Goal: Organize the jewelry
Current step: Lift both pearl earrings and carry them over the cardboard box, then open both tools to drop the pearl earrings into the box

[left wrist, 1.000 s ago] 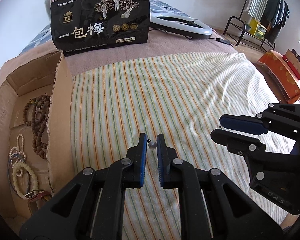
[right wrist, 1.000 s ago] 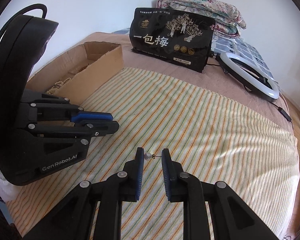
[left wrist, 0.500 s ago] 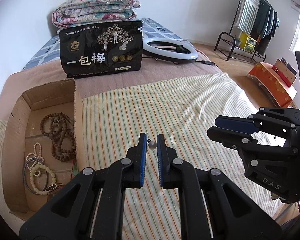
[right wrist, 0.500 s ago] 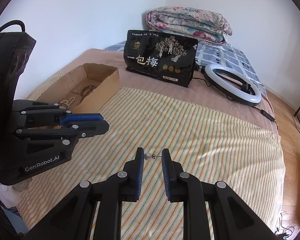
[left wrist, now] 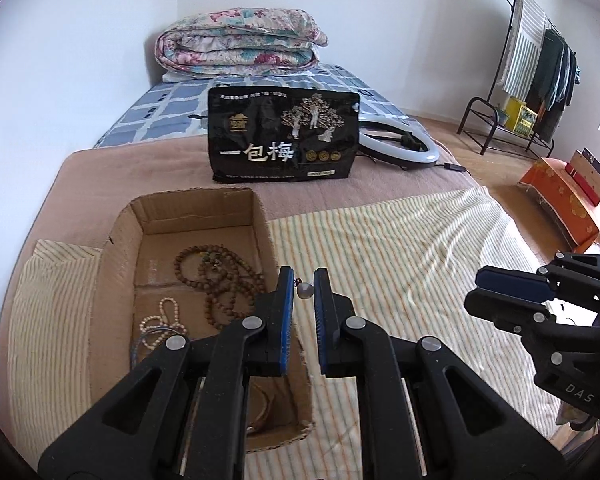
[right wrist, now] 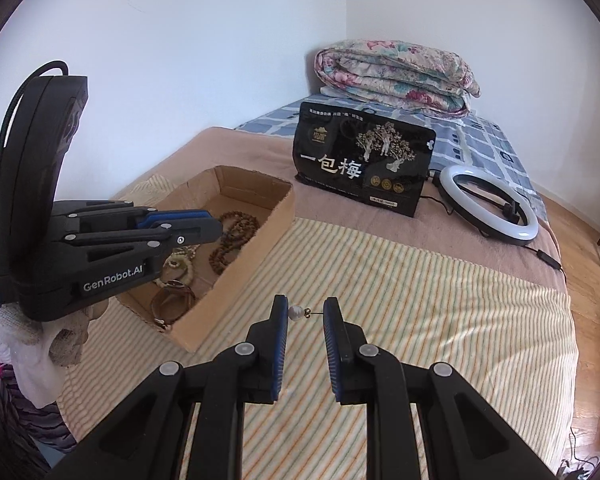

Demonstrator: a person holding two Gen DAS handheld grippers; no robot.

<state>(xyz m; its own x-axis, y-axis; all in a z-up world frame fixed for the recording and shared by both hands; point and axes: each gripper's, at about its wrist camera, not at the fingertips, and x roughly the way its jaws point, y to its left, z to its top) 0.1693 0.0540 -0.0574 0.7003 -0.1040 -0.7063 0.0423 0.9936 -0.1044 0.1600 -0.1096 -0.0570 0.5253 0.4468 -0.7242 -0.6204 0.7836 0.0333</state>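
Note:
My left gripper is shut on a small pearl earring and holds it in the air over the right wall of the cardboard box. The box holds a brown bead necklace and pale bead bracelets. My right gripper is shut on a second pearl earring, pinched end to end by pearl and post, above the striped towel. The left gripper also shows in the right wrist view, over the box. The right gripper shows at the right of the left wrist view.
A black snack bag stands behind the box. A ring light lies beside it, its cable trailing right. A folded floral quilt sits at the bed's head. A clothes rack and an orange box stand on the floor.
Both grippers have risen with their earrings. The left gripper has moved left from above the towel to over the box's right wall.

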